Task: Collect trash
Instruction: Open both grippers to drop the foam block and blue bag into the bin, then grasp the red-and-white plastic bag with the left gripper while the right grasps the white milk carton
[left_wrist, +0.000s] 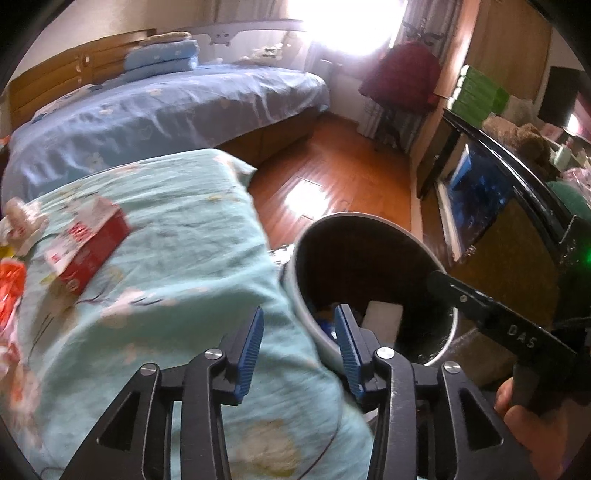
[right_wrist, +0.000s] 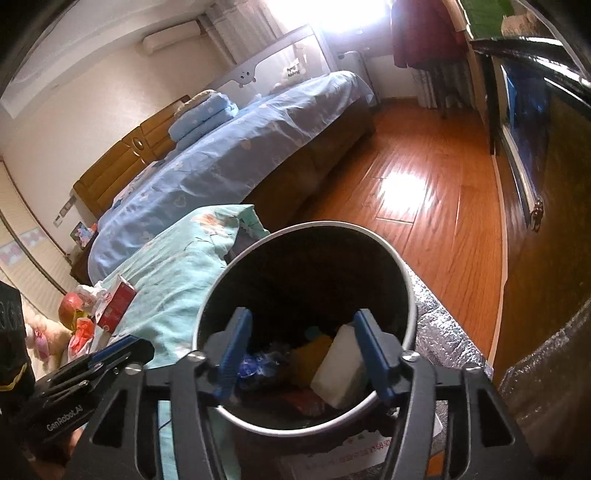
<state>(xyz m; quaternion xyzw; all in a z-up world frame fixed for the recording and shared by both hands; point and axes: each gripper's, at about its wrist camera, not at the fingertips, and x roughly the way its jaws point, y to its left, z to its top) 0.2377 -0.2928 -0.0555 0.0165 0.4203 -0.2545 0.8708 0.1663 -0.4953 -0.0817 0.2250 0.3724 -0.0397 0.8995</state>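
Note:
A round grey trash bin (left_wrist: 439, 254) (right_wrist: 402, 273) stands beside a table under a teal floral cloth (left_wrist: 177, 258) (right_wrist: 177, 273). It holds a white box (right_wrist: 343, 365) (left_wrist: 382, 317), blue wrappers (right_wrist: 258, 363) and other scraps. On the cloth lie a red-and-white carton (left_wrist: 88, 243) (right_wrist: 116, 304), orange wrappers (left_wrist: 11, 291) (right_wrist: 83, 334) and a white wrapper (left_wrist: 22, 218). My left gripper (left_wrist: 300, 338) is open and empty over the cloth's edge by the bin. My right gripper (right_wrist: 301, 347) is open and empty over the bin mouth.
A bed with blue sheets (left_wrist: 166, 107) (right_wrist: 229, 147) lies beyond. Wooden floor (left_wrist: 332, 173) (right_wrist: 424, 192) runs to the right, with a dark cabinet (left_wrist: 480, 192) along the wall. Silver foil matting (right_wrist: 443, 332) lies by the bin. A stuffed toy (right_wrist: 44, 332) sits at far left.

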